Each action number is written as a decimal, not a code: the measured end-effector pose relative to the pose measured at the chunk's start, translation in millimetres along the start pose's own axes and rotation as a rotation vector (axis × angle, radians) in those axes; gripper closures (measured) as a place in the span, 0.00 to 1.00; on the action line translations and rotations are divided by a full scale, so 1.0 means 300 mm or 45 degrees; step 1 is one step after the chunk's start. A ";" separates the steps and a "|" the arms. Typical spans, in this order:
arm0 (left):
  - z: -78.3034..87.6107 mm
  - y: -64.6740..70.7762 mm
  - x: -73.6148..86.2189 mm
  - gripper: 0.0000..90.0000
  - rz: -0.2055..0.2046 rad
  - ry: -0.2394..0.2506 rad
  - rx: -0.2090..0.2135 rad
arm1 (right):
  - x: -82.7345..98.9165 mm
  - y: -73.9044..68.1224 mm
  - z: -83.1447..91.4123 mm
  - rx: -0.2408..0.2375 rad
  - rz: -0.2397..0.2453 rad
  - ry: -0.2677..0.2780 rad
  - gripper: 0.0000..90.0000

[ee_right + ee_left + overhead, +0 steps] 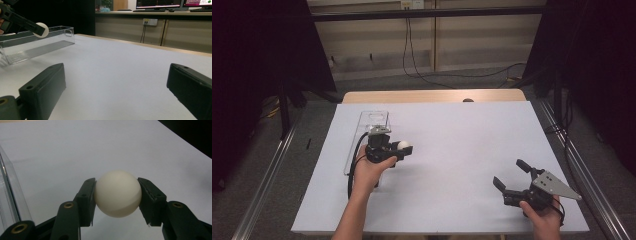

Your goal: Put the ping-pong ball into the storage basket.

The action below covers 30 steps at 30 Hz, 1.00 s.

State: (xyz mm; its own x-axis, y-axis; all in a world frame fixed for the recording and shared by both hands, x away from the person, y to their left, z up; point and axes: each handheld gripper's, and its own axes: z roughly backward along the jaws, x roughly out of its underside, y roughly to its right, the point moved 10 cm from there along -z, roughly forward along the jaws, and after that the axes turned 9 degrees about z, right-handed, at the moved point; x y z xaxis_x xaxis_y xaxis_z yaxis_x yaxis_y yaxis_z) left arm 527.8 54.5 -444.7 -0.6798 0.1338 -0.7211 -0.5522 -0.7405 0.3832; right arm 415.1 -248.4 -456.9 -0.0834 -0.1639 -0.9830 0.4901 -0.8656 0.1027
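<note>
Cream-white ball (117,193), black left gripper (117,195), clear ribbed tray (37,47), white table sheet (452,145)

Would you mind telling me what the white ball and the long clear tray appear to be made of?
White ball: probably smooth matte plastic, judging by its even off-white, soft-sheened surface. Clear tray: likely rigid transparent plastic such as acrylic; the table shows through its glossy walls and ribbed floor.

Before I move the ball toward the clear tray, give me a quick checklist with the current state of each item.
1. White ball clamped between both pads of the left claw: ok.
2. Ball lifted off the white table sheet: ok.
3. Clear tray lies beside the left claw, open side up: ok.
4. Tray interior free of other things: cannot tell, partly hidden.
5. Right claw open, nothing between its pads, well away from the tray: ok.
</note>
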 end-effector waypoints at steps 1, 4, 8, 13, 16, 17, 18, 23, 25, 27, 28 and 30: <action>0.002 -0.002 -0.003 0.57 -0.003 0.004 -0.003 | -0.001 0.001 0.000 0.005 0.001 0.002 0.02; 0.010 -0.004 -0.004 0.57 -0.012 -0.004 -0.003 | 0.002 0.002 0.001 0.006 0.002 -0.002 0.02; 0.016 -0.010 -0.010 0.57 -0.001 0.008 -0.011 | 0.001 0.001 0.000 0.005 0.000 -0.004 0.02; 0.024 -0.013 -0.012 0.57 0.005 0.012 -0.010 | 0.002 0.000 -0.001 0.003 0.004 -0.005 0.02; 0.025 -0.016 -0.010 0.57 -0.003 0.001 -0.014 | 0.000 0.000 0.000 0.001 0.006 -0.003 0.02; 0.024 -0.018 -0.011 0.57 0.004 0.004 -0.019 | 0.000 0.002 -0.001 0.008 0.005 0.000 0.02; 0.023 -0.017 -0.011 0.57 0.011 0.007 -0.012 | 0.001 0.002 0.000 0.006 0.002 -0.005 0.02; 0.032 -0.027 -0.013 0.57 0.001 0.004 -0.030 | 0.002 0.001 -0.003 0.002 0.001 0.000 0.02; 0.035 -0.026 -0.018 0.57 0.013 0.018 -0.024 | 0.002 0.001 -0.002 0.004 0.003 -0.002 0.02; 0.039 -0.030 -0.018 0.57 0.009 0.015 -0.032 | 0.001 0.001 -0.003 0.002 0.001 0.001 0.02; 0.040 -0.030 -0.019 0.57 0.016 0.019 -0.031 | 0.001 0.001 -0.003 0.002 0.001 0.001 0.02; 0.043 -0.034 -0.017 0.57 0.011 0.013 -0.028 | 0.001 0.001 -0.002 0.003 0.002 -0.002 0.02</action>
State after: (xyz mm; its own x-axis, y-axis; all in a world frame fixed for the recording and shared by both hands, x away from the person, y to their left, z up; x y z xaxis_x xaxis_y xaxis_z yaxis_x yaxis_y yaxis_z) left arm 530.8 69.8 -437.4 -0.6796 0.1206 -0.7236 -0.5353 -0.7560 0.3768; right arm 415.8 -248.4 -457.4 -0.0840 -0.1660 -0.9825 0.4881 -0.8665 0.1047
